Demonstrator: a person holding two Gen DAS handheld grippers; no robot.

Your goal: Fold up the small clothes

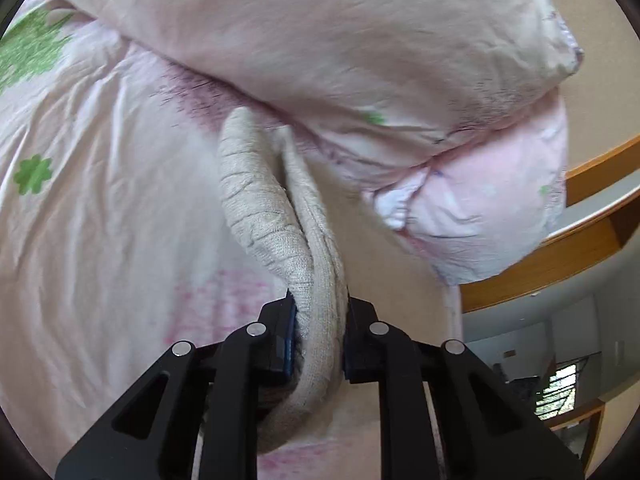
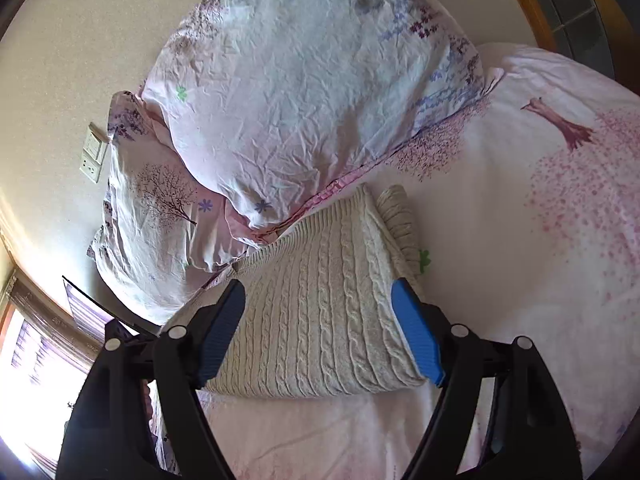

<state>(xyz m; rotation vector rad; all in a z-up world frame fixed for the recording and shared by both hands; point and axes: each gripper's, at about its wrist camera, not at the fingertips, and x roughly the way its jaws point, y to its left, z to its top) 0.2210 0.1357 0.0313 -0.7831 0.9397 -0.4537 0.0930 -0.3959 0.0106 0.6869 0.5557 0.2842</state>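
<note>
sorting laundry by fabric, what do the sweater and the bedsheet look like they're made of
Sweater: cream cable knit, likely wool or acrylic; raised braided ribs, slightly fuzzy matte surface.
Bedsheet: thin woven cloth, probably cotton or a blend; smooth, finely creased, matte, with printed pink trees.

- Lower end of the cream knit sweater (image 1: 316,312) hidden between and behind the fingers of the left gripper (image 1: 320,340).
- Far edge of the sweater tucked out of sight under the pillow (image 1: 320,40), itself cut off at the top edge and slightly blurred.
- Near left corner of the sweater (image 2: 320,320) covered by a blue pad (image 2: 222,332) of the right gripper (image 2: 320,334).
- Window (image 2: 24,360) overexposed, cut by the frame.
</note>
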